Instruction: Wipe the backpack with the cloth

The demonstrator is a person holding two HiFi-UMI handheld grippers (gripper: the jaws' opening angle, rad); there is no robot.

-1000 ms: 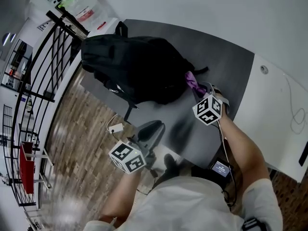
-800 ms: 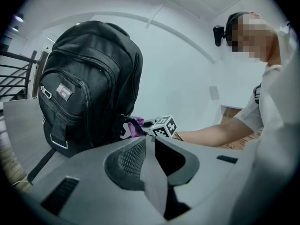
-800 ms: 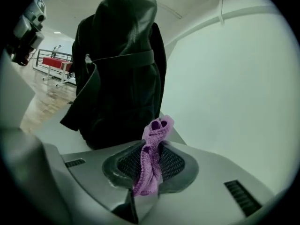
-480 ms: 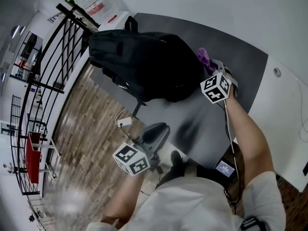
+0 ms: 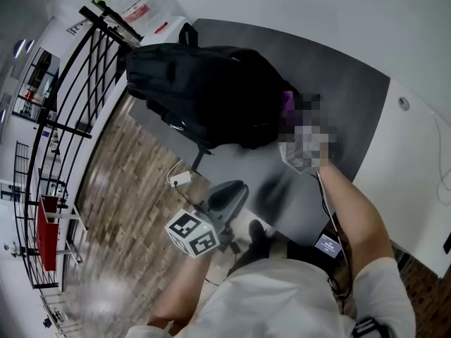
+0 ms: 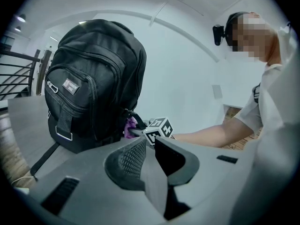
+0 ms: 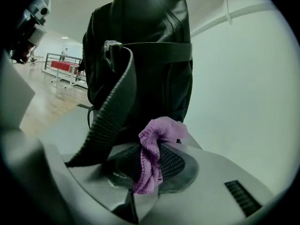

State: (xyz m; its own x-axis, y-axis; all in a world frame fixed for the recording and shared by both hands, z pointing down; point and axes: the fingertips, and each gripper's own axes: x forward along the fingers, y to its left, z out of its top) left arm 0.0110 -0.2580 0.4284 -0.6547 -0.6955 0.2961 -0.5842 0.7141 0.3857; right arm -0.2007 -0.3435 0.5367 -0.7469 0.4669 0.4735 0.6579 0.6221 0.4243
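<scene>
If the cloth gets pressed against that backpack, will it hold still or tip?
The backpack stands upright and unbraced on the table, so a high push may tip or slide it. It looks stuffed, so its fabric probably gives only slightly. Its loose strap will likely flop aside under the cloth.

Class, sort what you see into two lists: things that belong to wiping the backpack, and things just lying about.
Job in hand: black backpack; purple cloth; right tongs, shut on the cloth.

Lying about: white box with a cable, on the floor; black railing; red object beyond it.
</scene>
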